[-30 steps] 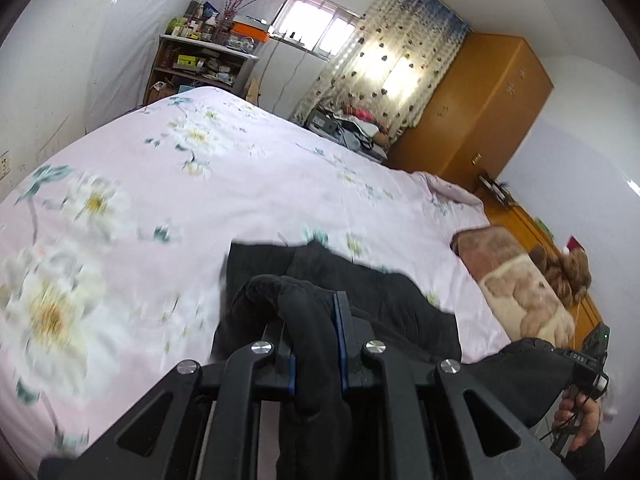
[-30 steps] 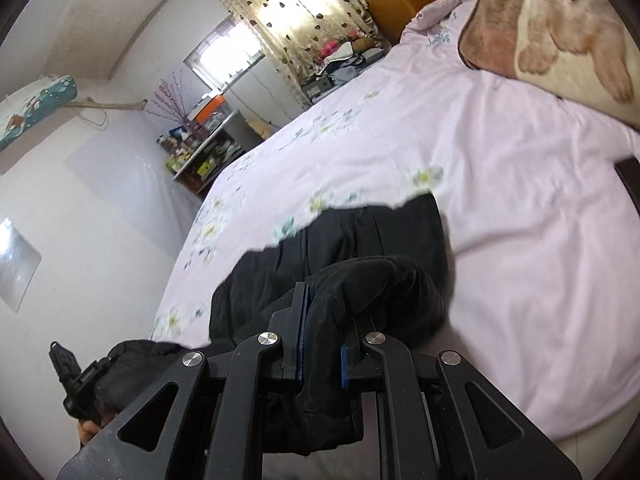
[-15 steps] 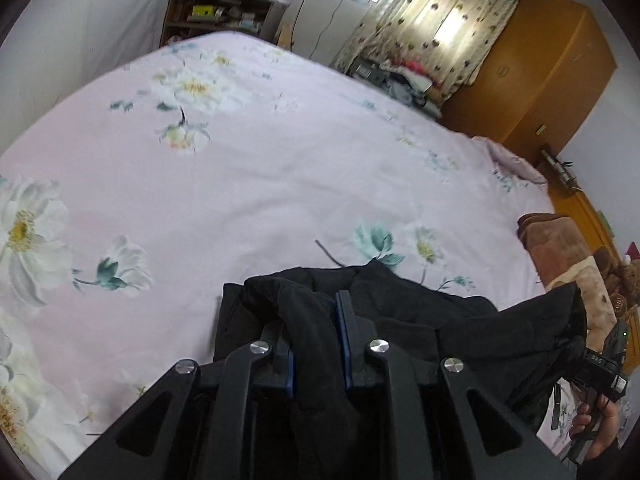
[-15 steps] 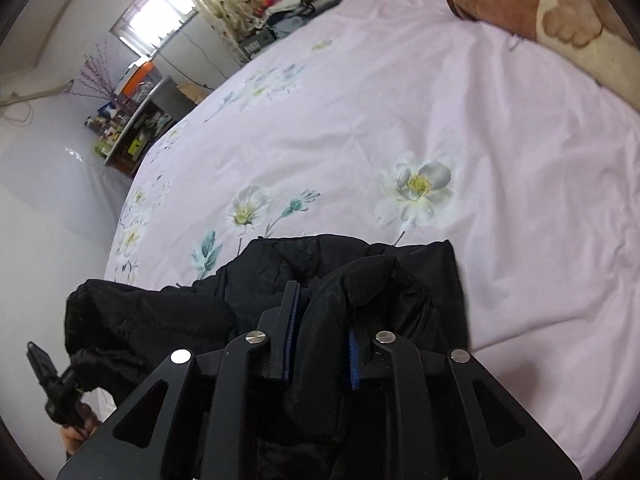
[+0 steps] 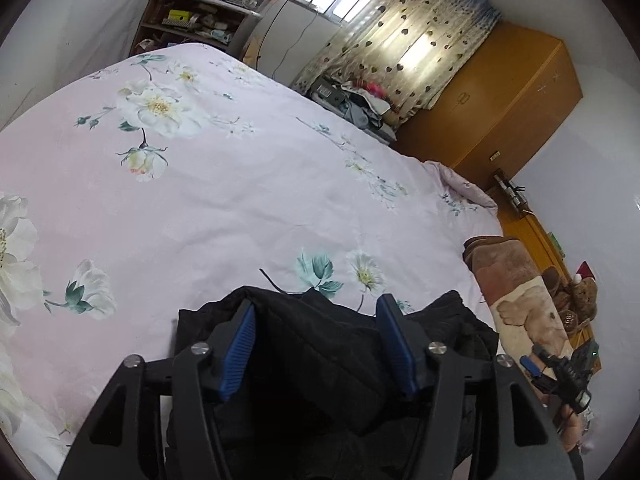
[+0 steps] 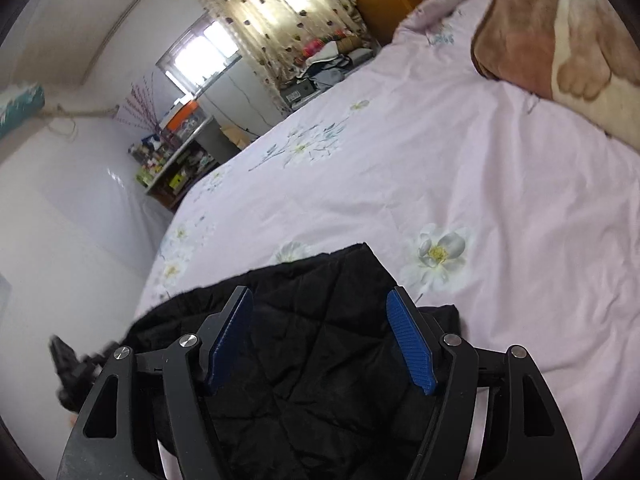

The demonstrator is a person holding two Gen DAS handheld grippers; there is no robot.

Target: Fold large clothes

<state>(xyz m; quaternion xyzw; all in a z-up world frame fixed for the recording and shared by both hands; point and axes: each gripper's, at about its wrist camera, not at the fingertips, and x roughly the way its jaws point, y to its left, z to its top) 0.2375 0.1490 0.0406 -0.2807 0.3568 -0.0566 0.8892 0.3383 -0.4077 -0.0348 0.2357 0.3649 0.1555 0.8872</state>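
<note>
Black quilted garment (image 5: 320,364) lay bunched on the pink floral bed cover (image 5: 224,200), low in the centre of both wrist views, near the bed's front edge. Left gripper (image 5: 316,344) hovered over it with jaws spread wide, blue pads clear of the cloth on either side, pinching nothing. Right gripper (image 6: 320,340) likewise spread, poised above a flatter quilted panel of the garment (image 6: 320,320), nothing held between the pads.

Judged as a fold just laid down and let go. Layers visibly doubled: in the right view an upper panel overlapped a lower edge at the lower right, and in the left view a thick roll of fabric sat between the pads with more cloth spilling to the lower right. At least one fold seemingly done, then, though not a tidy one: outline lumpy, corners uneven, one lobe sticking out toward the plush blanket (image 5: 516,280) at right. Hard to tell from these close, distorted views how many layers were stacked or whether sleeves were tucked in.

Probably left to do: smoothing the top layer, squaring the edges, perhaps one more fold to make a compact packet. Plenty of open bed cover beyond the garment, toward the upper half of both frames, for that work.
</note>
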